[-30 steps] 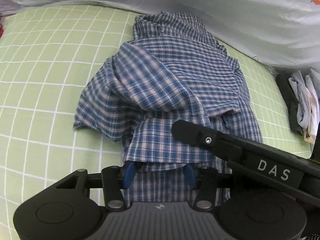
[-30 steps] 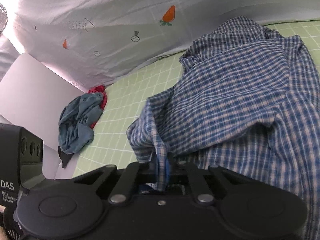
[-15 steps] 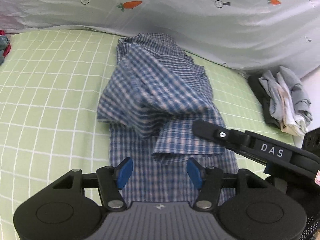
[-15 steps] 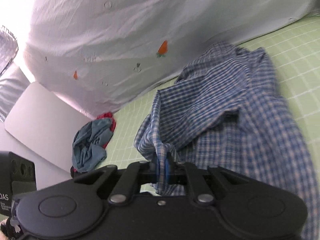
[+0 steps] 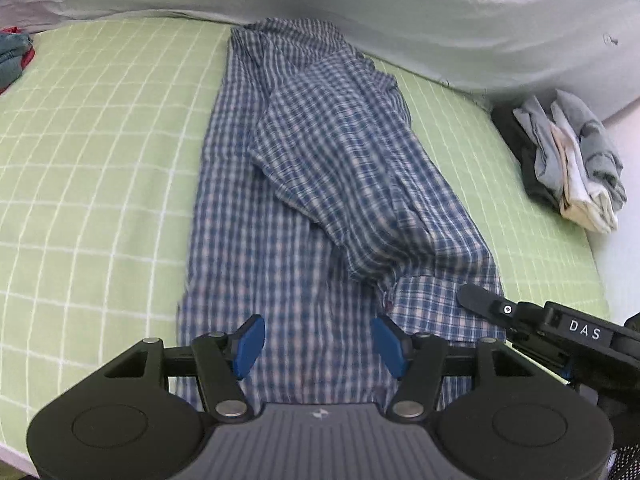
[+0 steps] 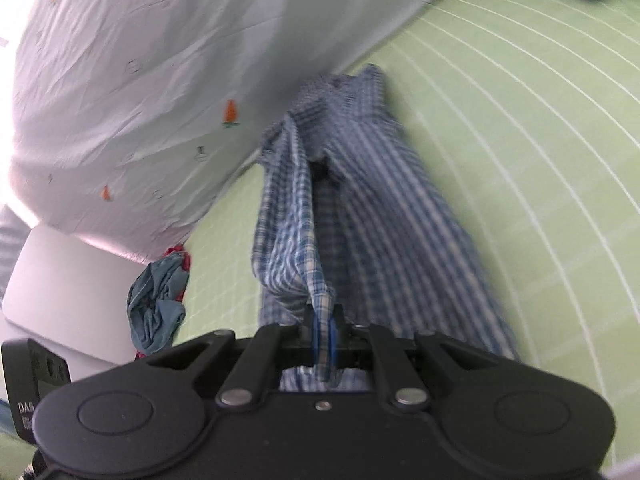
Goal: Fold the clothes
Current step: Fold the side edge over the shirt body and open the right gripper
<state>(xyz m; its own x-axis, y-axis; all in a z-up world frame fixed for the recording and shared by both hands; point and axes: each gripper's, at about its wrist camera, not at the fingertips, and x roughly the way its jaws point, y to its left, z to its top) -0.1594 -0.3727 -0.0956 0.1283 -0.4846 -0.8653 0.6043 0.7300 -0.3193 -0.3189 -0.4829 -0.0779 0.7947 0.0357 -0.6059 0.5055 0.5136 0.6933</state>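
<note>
A blue-and-white plaid shirt [image 5: 320,184] lies lengthwise on the green grid-patterned bedsheet [image 5: 100,140], one sleeve folded across its body. My left gripper [image 5: 318,344] hovers over the hem with its blue pads spread apart, holding nothing. My right gripper [image 6: 322,338] is pinched tight on a fold of the shirt's thin, crumpled cloth. The right wrist view is motion-blurred. A white carrot-print sheet [image 5: 360,4] bunches behind; small clothing piles [image 5: 568,160] sit at the bed's edge.
</note>
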